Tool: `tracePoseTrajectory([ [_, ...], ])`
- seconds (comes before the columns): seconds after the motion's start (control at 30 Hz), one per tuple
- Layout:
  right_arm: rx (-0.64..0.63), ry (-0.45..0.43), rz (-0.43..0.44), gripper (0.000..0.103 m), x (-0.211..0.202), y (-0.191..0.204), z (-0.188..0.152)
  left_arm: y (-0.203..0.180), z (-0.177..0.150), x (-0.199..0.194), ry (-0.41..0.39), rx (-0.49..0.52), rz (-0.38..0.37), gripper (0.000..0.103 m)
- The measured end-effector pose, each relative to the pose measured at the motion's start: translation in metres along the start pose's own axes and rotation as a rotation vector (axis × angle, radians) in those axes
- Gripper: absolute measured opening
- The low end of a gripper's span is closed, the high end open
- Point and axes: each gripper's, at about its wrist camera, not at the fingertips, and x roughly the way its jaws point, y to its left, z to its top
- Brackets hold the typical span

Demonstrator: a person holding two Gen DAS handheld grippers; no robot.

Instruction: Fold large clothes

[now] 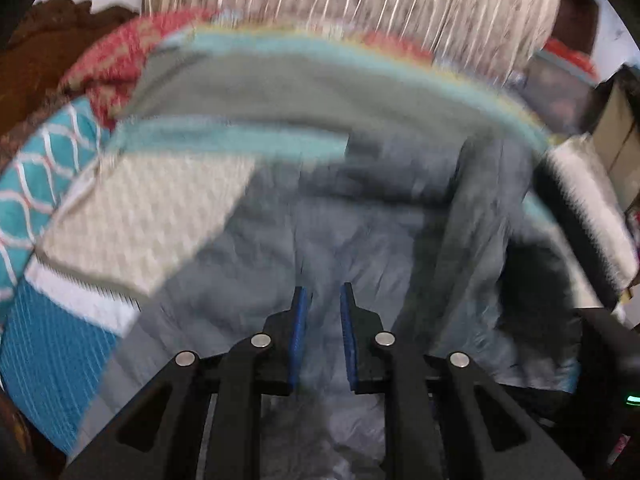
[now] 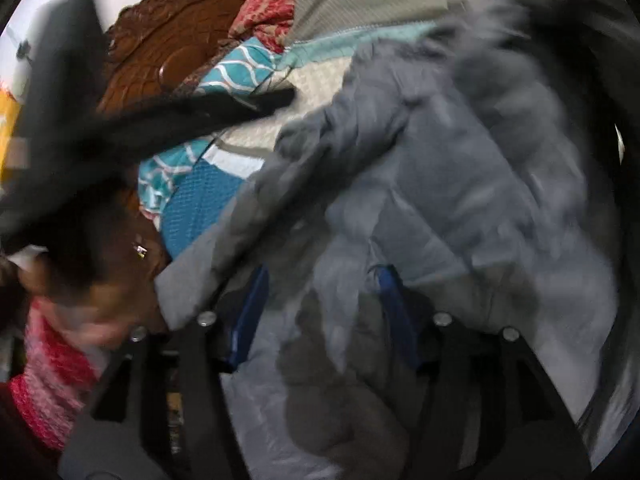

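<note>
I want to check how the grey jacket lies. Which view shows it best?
The left wrist view: the grey jacket lies spread over the patchwork bedspread, seen beyond the left tool. The right wrist view shows only bunched, blurred folds close up, covering the right tool.

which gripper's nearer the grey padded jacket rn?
Right. The right gripper has grey padded jacket fabric bunched between its blue fingers; the left gripper hovers above it, gap empty.

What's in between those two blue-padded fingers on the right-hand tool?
A bunched fold of the grey jacket fills the right gripper, seen in the right wrist view. Whether the fingers pinch it is too blurred to tell.
</note>
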Motion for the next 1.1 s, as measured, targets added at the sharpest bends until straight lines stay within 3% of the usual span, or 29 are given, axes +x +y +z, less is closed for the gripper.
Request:
tracePoseTrajectory([
  [0.1,-0.002,-0.028,0.153,0.067,-0.044,0.003,-0.024,-0.003,-0.022,0.040,0.089,0.018,0.037,0.041],
  [0.17,-0.048,-0.122,0.176,0.069,-0.097,0.003,-0.043,-0.001,-0.036,0.071,0.155,0.047,0.103,0.041],
  [0.27,-0.038,-0.290,-0.103,0.086,-0.162,-0.019,-0.071,0.006,-0.044,0.082,0.164,0.020,0.093,0.040],
  [0.3,-0.015,-0.320,-0.247,0.087,-0.174,-0.033,-0.082,0.007,-0.044,0.080,0.160,0.018,0.088,0.040],
  [0.37,0.071,-0.281,-0.305,0.088,-0.171,-0.060,-0.093,0.010,-0.044,0.078,0.160,0.022,0.083,0.040],
  [0.43,0.158,-0.210,-0.310,0.087,-0.151,-0.088,-0.103,0.012,-0.045,0.078,0.163,0.027,0.084,0.040],
  [0.47,0.181,-0.180,-0.322,0.079,-0.135,-0.095,-0.102,0.012,-0.045,0.079,0.165,0.030,0.089,0.040],
  [0.5,0.194,-0.137,-0.339,0.026,-0.120,-0.109,-0.103,0.009,-0.045,0.078,0.167,0.030,0.095,0.041],
  [0.53,0.213,-0.065,-0.380,0.002,-0.108,-0.125,-0.090,0.009,-0.043,0.078,0.171,0.028,0.100,0.041],
  [0.6,0.205,-0.099,-0.454,0.002,-0.135,-0.144,-0.074,0.011,-0.042,0.071,0.176,0.008,0.100,0.040],
  [0.7,0.055,-0.254,-0.896,0.002,-0.237,-0.153,-0.031,0.009,-0.042,0.056,0.160,-0.007,0.088,0.040],
  [0.77,0.006,-0.303,-1.174,0.002,-0.297,-0.170,-0.020,0.008,-0.041,0.043,0.141,-0.003,0.069,0.040],
  [0.8,-0.007,-0.328,-1.374,0.004,-0.334,-0.181,-0.013,0.007,-0.040,0.036,0.125,0.000,0.060,0.040],
  [0.9,0.095,-0.312,-1.569,0.074,-0.392,-0.214,-0.018,0.007,-0.036,0.013,0.070,-0.005,0.044,0.040],
  [0.97,0.131,-0.279,-1.516,0.078,-0.405,-0.230,-0.037,0.012,-0.035,-0.005,0.037,-0.017,0.035,0.040],
  [1.07,0.193,-0.232,-1.338,0.079,-0.379,-0.229,-0.069,0.030,-0.034,-0.029,-0.011,-0.005,0.083,0.040],
  [1.1,0.201,-0.256,-1.261,0.079,-0.367,-0.219,-0.082,0.043,-0.034,-0.037,-0.014,0.001,0.115,0.040],
])
